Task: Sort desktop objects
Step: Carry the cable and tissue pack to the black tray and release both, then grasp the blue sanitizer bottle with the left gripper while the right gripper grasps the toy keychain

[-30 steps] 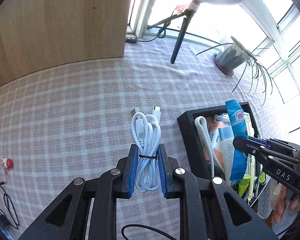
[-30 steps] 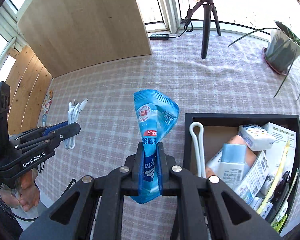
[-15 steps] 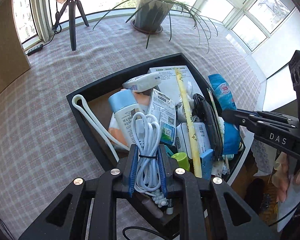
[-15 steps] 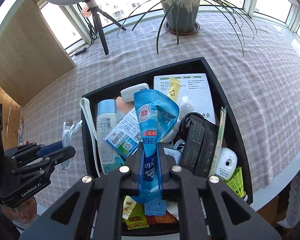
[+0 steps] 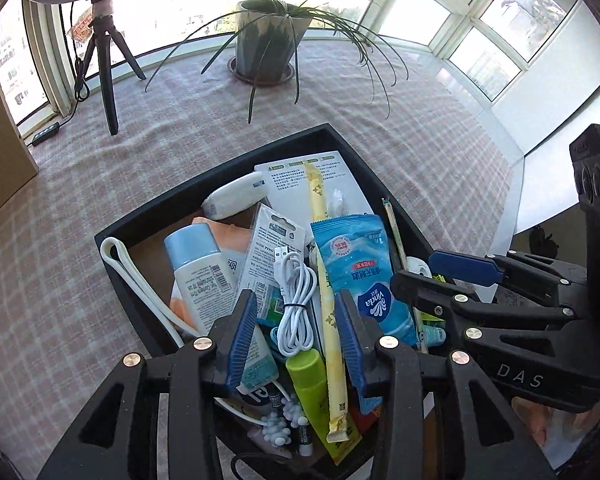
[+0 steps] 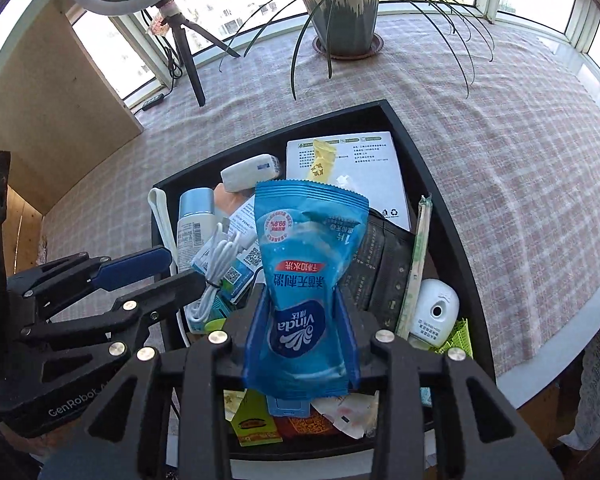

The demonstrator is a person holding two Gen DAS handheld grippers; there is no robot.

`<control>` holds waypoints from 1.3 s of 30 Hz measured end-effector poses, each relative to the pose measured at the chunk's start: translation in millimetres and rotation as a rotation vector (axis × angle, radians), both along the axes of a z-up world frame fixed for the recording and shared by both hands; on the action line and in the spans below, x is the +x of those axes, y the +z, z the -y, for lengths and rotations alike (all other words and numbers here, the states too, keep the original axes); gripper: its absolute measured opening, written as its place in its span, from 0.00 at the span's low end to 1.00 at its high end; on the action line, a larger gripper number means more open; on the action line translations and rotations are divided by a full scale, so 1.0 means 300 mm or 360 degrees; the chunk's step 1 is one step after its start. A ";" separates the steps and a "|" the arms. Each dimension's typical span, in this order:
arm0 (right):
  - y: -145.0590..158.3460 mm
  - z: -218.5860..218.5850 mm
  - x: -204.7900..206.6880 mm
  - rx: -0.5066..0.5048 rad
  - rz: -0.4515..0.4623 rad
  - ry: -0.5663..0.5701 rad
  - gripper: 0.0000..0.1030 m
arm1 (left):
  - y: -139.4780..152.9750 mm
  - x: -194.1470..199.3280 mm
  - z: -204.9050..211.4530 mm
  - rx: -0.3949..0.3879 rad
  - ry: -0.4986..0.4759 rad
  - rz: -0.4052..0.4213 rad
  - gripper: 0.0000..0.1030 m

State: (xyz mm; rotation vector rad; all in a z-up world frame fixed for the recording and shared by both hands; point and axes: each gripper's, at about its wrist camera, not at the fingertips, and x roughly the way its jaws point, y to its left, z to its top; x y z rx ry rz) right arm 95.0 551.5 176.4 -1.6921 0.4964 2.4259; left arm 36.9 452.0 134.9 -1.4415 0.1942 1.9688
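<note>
A black tray (image 5: 124, 292) full of small items sits on the checked tablecloth. My left gripper (image 5: 295, 300) hangs over its near left part with its jaws opening. The tied white USB cable (image 5: 296, 280) lies loose between the blue pads (image 5: 242, 332), touching neither. My right gripper (image 6: 302, 300) is over the tray (image 6: 438, 208) too, jaws opening. The blue wet-wipe pack (image 6: 308, 264) has spread flat between its fingers, and the pads no longer squeeze it. In the left wrist view the pack (image 5: 356, 272) rests on the tray's pile beside the right gripper (image 5: 414, 270). The left gripper (image 6: 184, 268) shows from the side.
The tray holds a sunscreen bottle (image 5: 196, 268), a white booklet (image 6: 360, 168), a black pouch (image 6: 384, 260), wrapped chopsticks (image 6: 412, 264) and a white gadget (image 6: 436, 312). Behind stand a potted plant (image 6: 344, 12) and a ring-light tripod (image 6: 188, 52). A wooden board (image 6: 52, 100) rises at left. The table edge runs close right.
Both grippers swung from over the bare tablecloth to over the tray. Both jaws have parted, letting go of the cable and of the blue pack.
</note>
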 end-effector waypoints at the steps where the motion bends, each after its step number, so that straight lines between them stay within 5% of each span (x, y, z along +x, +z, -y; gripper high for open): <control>1: 0.007 -0.001 0.002 0.0013 -0.0014 -0.0008 0.44 | 0.004 -0.001 0.012 -0.0006 0.0011 -0.0008 0.37; 11: 0.058 0.012 -0.039 -0.0035 -0.0086 -0.0005 0.44 | -0.007 -0.072 0.214 -0.0061 0.0198 -0.0022 0.37; 20: 0.056 0.162 -0.152 -0.0067 -0.0112 0.0138 0.44 | -0.019 -0.179 0.548 -0.0105 0.0497 -0.0017 0.37; 39: 0.063 0.971 -0.463 -0.0053 -0.0185 0.0976 0.44 | -0.099 -0.294 1.493 -0.0215 0.1299 0.0031 0.37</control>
